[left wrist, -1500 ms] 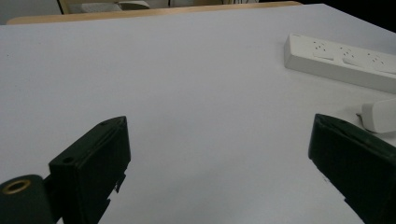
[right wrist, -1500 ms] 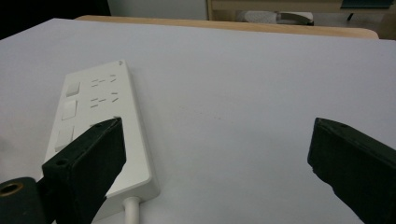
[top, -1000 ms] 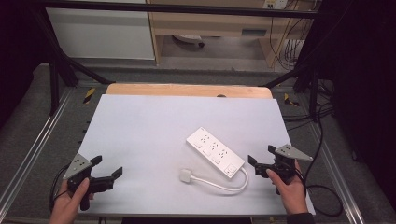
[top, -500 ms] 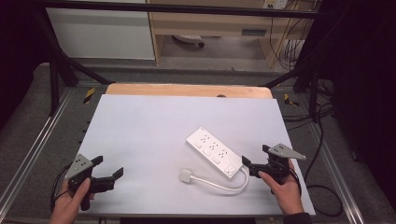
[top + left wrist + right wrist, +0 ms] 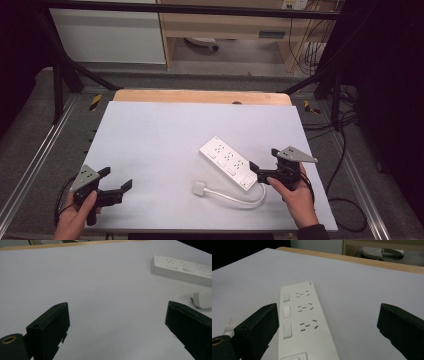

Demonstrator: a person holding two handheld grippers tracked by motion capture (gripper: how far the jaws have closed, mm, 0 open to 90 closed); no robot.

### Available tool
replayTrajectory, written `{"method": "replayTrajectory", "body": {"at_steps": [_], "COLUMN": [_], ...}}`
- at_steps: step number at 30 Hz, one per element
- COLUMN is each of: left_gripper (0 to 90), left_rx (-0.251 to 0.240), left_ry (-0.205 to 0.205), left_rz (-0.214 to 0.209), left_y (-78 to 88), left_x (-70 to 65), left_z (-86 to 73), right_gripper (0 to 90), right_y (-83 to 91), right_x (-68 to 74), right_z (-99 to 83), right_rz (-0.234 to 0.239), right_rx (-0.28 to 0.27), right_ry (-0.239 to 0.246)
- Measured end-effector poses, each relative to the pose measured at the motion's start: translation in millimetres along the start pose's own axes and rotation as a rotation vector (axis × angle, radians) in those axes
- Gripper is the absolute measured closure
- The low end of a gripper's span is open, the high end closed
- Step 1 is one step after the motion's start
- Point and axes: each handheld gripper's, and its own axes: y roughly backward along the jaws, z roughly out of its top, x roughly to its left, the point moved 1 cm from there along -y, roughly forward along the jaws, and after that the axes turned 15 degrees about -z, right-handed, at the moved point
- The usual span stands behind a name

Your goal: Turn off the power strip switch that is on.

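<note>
Table (image 5: 165, 145) white-topped, wood-edged, amid dark metal framing (image 5: 60, 75)

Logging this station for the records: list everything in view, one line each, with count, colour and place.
power strip: one, white, right of table centre, lying flat, three switches.
plug: one, white, near the strip, joined by a curled white cable.
table: one, white top, wooden far edge.
left gripper: one, black, near-left corner, jaws apart, holding nothing.
right gripper: one, black, at the strip's near end, jaws apart.
hands: two, at the bottom edge.
</note>
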Motion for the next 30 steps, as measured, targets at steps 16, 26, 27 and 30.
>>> {"method": "replayTrajectory", "body": {"at_steps": [16, 26, 27, 30], "left_gripper": [5.5, 5.5, 5.5, 5.6], "left_rx": [0.0, 0.001, 0.0, 0.0], "left_ry": [-0.003, -0.008, -0.006, -0.004], "left_rz": [-0.001, 0.003, 0.006, 0.007], "left_y": [-0.3, -0.7, -0.6, -0.8], "left_x": [-1.1, -1.5, -1.5, -1.3], "left_z": [0.0, 0.3, 0.2, 0.1], "right_gripper": [7.1, 16.6, 18.4, 28.8], "right_y": [-10.4, -15.6, -15.7, -15.7], "right_x": [15.8, 24.8, 25.7, 28.6], "right_z": [26.2, 30.6, 30.5, 30.8], "right_rz": [0.035, 0.049, 0.05, 0.057], "right_rx": [-0.045, -0.061, -0.064, -0.067], "right_ry": [0.035, 0.066, 0.07, 0.087]}}
